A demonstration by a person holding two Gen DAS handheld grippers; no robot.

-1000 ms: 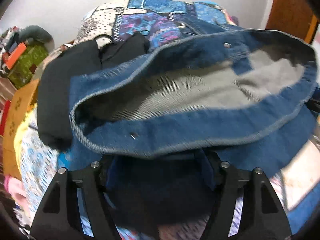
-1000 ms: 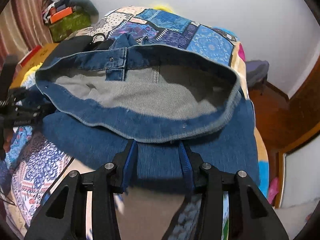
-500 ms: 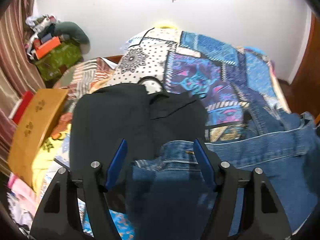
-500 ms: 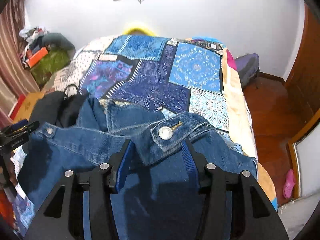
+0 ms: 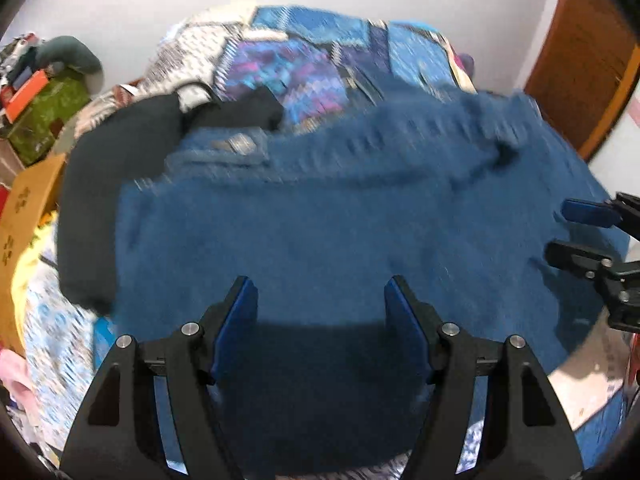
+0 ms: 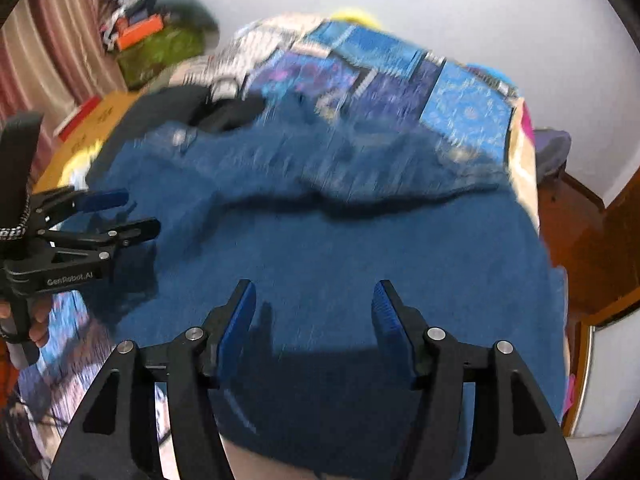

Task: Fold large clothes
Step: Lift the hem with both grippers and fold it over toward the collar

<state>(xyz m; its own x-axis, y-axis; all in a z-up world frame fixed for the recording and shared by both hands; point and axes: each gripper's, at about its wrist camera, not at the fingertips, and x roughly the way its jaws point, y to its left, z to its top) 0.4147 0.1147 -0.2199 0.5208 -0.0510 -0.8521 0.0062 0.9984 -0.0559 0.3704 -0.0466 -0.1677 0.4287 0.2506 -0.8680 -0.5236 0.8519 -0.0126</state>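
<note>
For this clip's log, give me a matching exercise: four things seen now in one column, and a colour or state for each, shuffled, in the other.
Things:
1. denim garment
2. black garment
3. left hand-held gripper
4. box by the curtain

Colour or state:
A. open, holding nothing
B. green, with orange items on top
C. blue, spread over the bed
D. dark, lying at the denim's left edge

Pairs: 1-C, 2-D, 3-A, 4-B

The right hand-held gripper is open too.
</note>
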